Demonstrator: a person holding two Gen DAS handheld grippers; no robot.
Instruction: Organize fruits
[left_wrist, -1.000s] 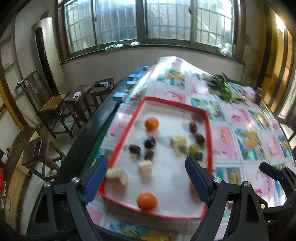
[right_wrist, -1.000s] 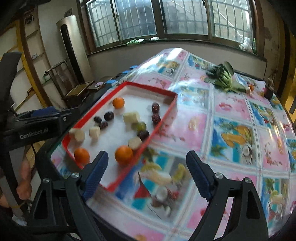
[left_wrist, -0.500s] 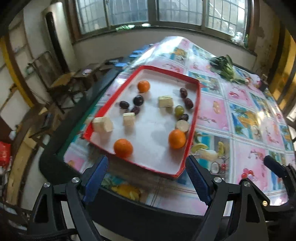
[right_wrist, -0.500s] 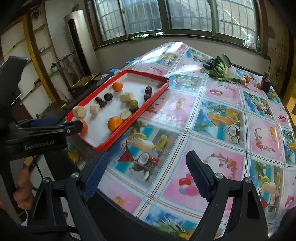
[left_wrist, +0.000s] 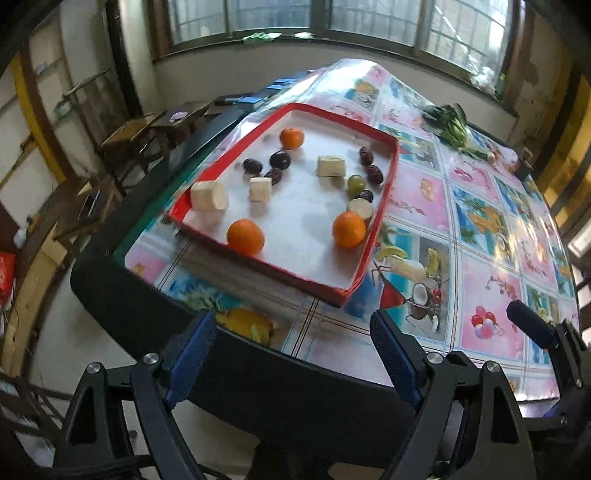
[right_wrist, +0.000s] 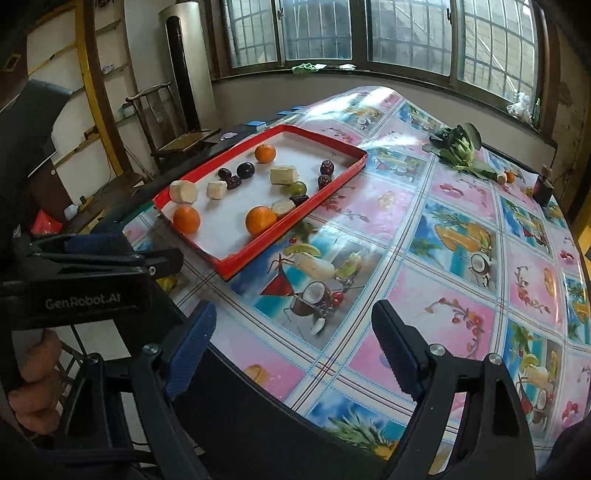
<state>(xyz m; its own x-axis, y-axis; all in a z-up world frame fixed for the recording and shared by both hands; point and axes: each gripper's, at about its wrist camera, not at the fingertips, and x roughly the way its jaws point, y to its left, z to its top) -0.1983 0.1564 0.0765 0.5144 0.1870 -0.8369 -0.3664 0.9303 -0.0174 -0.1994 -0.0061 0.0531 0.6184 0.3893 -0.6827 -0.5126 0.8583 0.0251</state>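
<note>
Left gripper open, empty, off near table edge. Right gripper open, empty, over tablecloth. Tray far left holds oranges, dark fruits, possibly dates, pale chunks, grape.

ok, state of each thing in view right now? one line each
left tool: open, empty, off the table edge
right tool: open, empty, above the near table edge
red tray: flat on the table, holding loose fruit
oranges: three, all in the tray, apart
green grape: in the tray, beside dark dates
leafy greens: lying on the tablecloth, outside the tray
</note>
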